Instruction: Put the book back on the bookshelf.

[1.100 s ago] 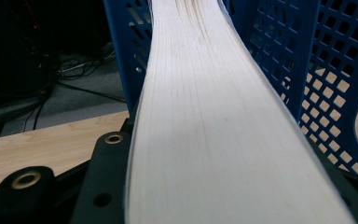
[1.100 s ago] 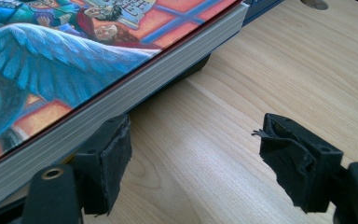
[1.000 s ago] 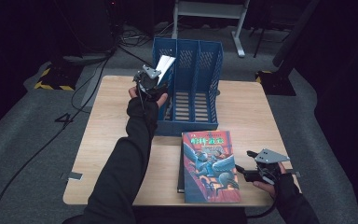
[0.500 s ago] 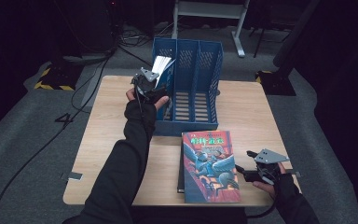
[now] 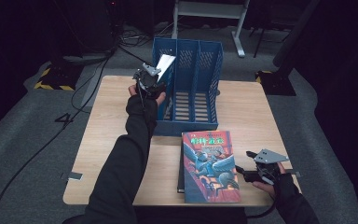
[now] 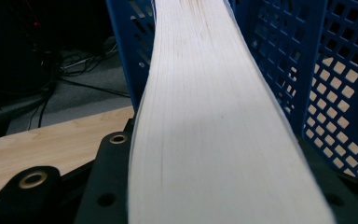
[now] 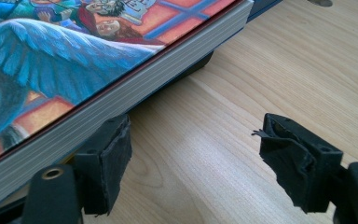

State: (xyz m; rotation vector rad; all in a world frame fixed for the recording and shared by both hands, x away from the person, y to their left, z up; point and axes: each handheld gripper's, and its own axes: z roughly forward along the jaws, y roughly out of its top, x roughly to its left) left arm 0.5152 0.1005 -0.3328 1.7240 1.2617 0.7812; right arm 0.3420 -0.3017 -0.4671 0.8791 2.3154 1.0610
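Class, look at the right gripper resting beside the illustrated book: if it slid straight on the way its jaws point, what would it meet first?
Probably the illustrated book: the right gripper stands open, one jaw already at the book's page edge; bare table lies ahead between them.

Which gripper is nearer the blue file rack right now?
Left. The left gripper is at the blue file rack's left compartment, holding a book there. The right gripper sits open at the table's near edge, beside the illustrated book.

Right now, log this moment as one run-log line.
left gripper: fingers just closing on book, at blue file rack | right gripper: open beside illustrated book | table: two books stacked
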